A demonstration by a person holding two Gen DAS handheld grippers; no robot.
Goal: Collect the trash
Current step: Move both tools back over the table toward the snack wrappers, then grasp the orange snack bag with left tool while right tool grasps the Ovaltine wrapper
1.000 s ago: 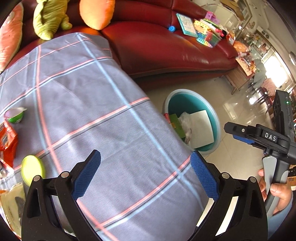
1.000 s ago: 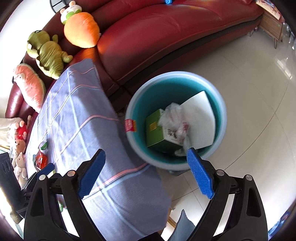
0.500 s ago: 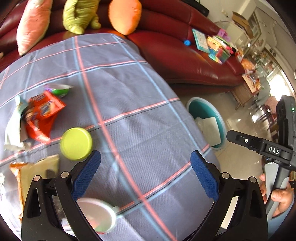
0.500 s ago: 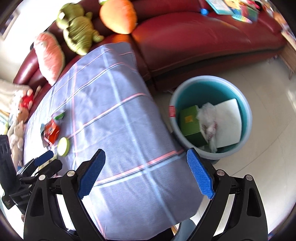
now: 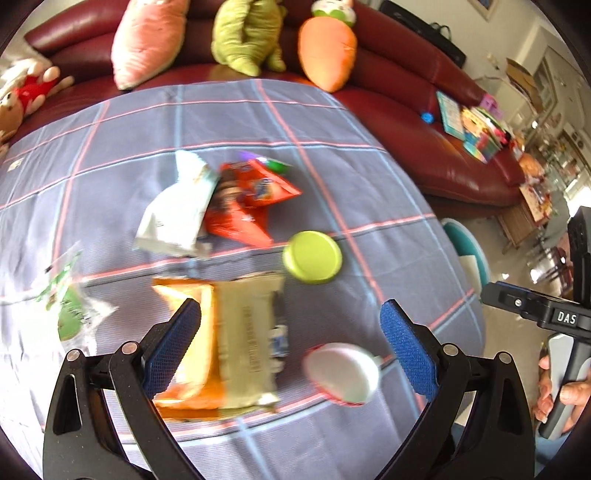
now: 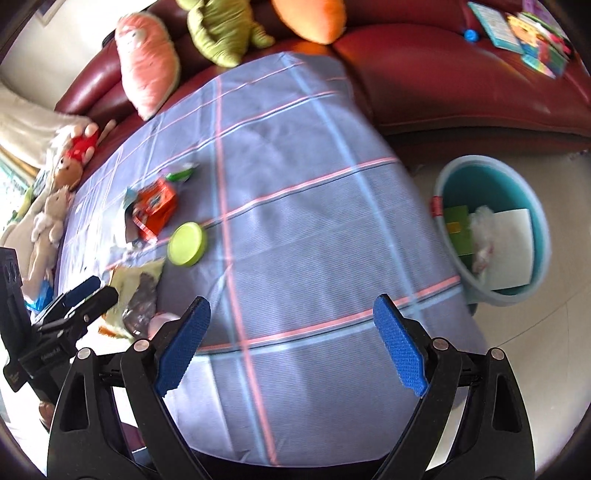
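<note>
Left gripper (image 5: pixel 290 338) spread wide and empty, hanging over the litter on the checked tablecloth (image 5: pixel 351 166); blue pads (image 5: pixel 404 350) clear of everything. Between the pads, seen from above: a beige snack wrapper (image 5: pixel 251 343) lying on an orange packet (image 5: pixel 192 354), near the table's front edge. Just right of these, a white cup (image 5: pixel 341 373) with a red rim, tipped on its side. Farther in, a lime-green round lid (image 5: pixel 312 256), flat on the cloth. Behind it, toward the table's middle, a red-orange snack bag (image 5: pixel 255 206) touching a crumpled white wrapper (image 5: pixel 177 210), with a bit of green-and-purple packaging (image 5: pixel 275 164) at the bag's far side. At the left edge, a clear plastic bag with green print (image 5: pixel 64 306), blurred.

Right gripper (image 6: pixel 290 347) likewise wide apart with nothing between the pads, held above bare cloth near the table's front right corner; handle gripped by a hand (image 5: pixel 561 391) at the right border of the left wrist view. Off the table's right edge, on the tiled floor (image 6: pixel 535 350), a teal bin (image 6: pixel 535 206) holding a green box (image 6: pixel 456 229), a white crumpled bag (image 6: pixel 484 236) and a white sheet (image 6: pixel 511 247).

Beyond the table's far edge, a dark red leather sofa (image 5: pixel 424 122) with a pink plush (image 5: pixel 147 40), a green plush (image 5: pixel 247 33) and an orange carrot plush (image 5: pixel 327 51); picture books (image 5: pixel 469 125) on the seat to the right.
</note>
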